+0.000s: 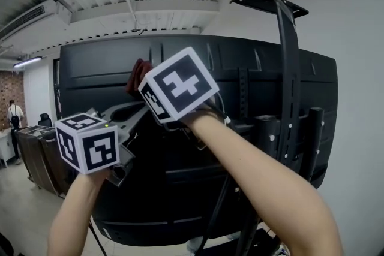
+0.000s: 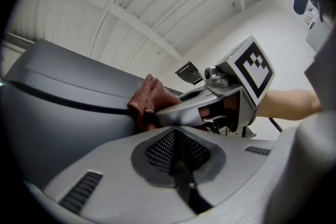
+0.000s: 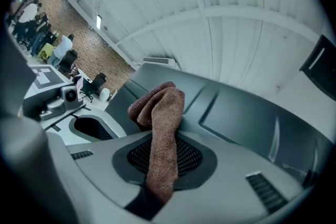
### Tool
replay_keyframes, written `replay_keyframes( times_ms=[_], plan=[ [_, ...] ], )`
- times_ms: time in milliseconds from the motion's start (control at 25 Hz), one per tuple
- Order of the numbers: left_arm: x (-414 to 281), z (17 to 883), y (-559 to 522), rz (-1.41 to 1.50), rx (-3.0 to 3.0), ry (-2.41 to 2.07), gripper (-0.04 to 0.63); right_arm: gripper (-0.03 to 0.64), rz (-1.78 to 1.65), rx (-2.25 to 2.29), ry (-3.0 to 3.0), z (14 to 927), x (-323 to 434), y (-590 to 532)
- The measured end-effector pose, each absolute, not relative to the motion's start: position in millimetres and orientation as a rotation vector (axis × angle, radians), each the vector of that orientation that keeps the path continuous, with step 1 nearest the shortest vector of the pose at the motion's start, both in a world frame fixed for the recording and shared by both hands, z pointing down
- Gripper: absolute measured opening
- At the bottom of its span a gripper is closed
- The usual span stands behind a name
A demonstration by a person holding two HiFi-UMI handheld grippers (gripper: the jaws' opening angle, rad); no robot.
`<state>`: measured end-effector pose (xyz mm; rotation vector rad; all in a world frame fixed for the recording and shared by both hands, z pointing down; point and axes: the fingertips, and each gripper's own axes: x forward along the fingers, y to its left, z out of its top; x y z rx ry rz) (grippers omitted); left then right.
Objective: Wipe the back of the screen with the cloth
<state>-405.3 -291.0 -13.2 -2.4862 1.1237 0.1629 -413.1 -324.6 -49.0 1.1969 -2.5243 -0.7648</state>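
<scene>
Right gripper view, jaws clamping cloth (image 3: pixel 161 118), screen (image 3: pixel 239 113) behind

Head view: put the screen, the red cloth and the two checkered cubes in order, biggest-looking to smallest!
1. screen: fills most of the view.
2. right cube, looking a bit bigger than the left cube; both sit near the camera, so unsure.
3. cloth, partly hidden behind the right cube.

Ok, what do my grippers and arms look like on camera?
Both the left gripper and right gripper are light grey moulded shells with black mesh insets round the jaws. Each carries a white cube with black square markers. The forearms are bare, no sleeves.
</scene>
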Motion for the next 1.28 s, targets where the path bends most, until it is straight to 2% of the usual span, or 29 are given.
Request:
replay_keyframes(
  times_ms=[400, 760, 1000, 1280],
  plan=[
    [-361, -15, -306, 0.175, -2.494, 1.062, 0.003, 0.058, -0.648, 1.482, -2.344, -43, -302, -348],
    [-355, -13, -310, 0.179, -2.512, 1.043, 0.003, 0.058, -0.621, 1.522, -2.338, -42, -287, -352],
    [-364, -14, -297, 0.202, -2.500, 1.038, 0.003, 0.060, -0.683, 1.458, -2.518, -60, -323, -320],
    [-422, -26, -256, 0.276, -2.390, 1.127, 0.003, 0.060, -0.827, 1.182, -2.784, -73, -429, -258]
  ],
)
